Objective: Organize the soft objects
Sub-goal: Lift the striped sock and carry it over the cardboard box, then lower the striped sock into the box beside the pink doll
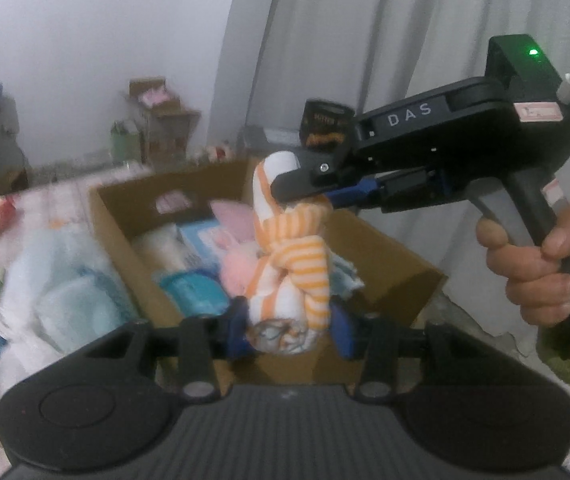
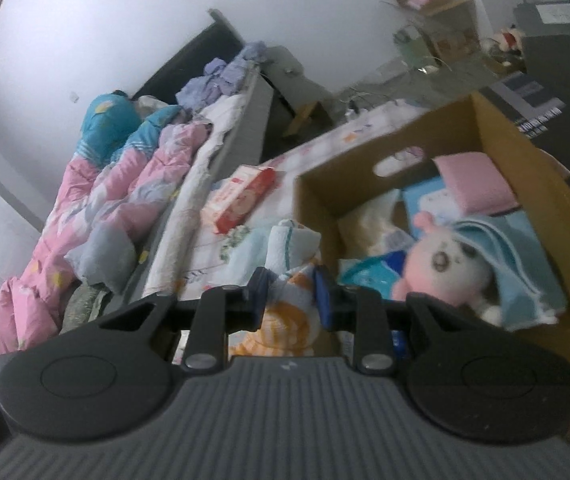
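Gripping the striped cloth [image 1: 285,264] at both ends, left tongs [image 1: 291,330] at 6 o'clock, right tongs [image 1: 309,192] at 12, carrying it bunched over the cardboard box [image 1: 385,248].

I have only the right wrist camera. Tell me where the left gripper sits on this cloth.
Observer: The left gripper is clamped on the lower end of the striped cloth. The right gripper pinches its top.
Operator: Describe the cloth's shape.
Observer: It is a twisted white roll with orange stripes, standing roughly upright between the two grippers.
Operator: Report on the right tool's body.
Observer: A green light is lit on top of it.
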A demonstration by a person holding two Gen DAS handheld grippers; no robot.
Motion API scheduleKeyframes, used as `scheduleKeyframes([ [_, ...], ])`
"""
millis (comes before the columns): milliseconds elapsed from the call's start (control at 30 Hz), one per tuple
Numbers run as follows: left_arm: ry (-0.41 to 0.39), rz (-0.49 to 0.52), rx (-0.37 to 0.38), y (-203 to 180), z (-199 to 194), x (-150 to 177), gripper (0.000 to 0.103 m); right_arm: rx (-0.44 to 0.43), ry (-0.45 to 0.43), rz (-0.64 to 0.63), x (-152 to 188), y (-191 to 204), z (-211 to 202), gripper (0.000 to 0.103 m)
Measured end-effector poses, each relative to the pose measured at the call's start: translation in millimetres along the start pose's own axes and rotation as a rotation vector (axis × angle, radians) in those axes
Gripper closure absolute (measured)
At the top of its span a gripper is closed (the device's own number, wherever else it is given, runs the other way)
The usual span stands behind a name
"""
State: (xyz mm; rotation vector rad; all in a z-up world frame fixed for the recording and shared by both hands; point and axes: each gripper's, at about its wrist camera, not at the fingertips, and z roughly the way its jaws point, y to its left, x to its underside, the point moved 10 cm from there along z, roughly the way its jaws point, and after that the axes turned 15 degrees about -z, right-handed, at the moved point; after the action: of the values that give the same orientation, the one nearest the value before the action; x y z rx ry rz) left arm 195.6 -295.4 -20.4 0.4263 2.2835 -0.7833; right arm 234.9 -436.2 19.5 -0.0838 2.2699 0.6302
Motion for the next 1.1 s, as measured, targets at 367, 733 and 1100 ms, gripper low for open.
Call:
scheduleKeyframes([
  [367, 0.125, -0.018, -0.001, 5, 40, 36, 0.045, -0.023, 0.147, 0.087, 39, -57, 63, 0.078],
  [733, 0.019, -0.010, -0.002, 34, -35, 21, 0.032, -0.048, 0.234, 0.078, 68, -64, 106, 0.077],
  [1100, -0.037, -0.125, -0.110, 92, -85, 26, 0.031, -0.026, 0.221, 0.058, 50, -61, 111, 0.065],
])
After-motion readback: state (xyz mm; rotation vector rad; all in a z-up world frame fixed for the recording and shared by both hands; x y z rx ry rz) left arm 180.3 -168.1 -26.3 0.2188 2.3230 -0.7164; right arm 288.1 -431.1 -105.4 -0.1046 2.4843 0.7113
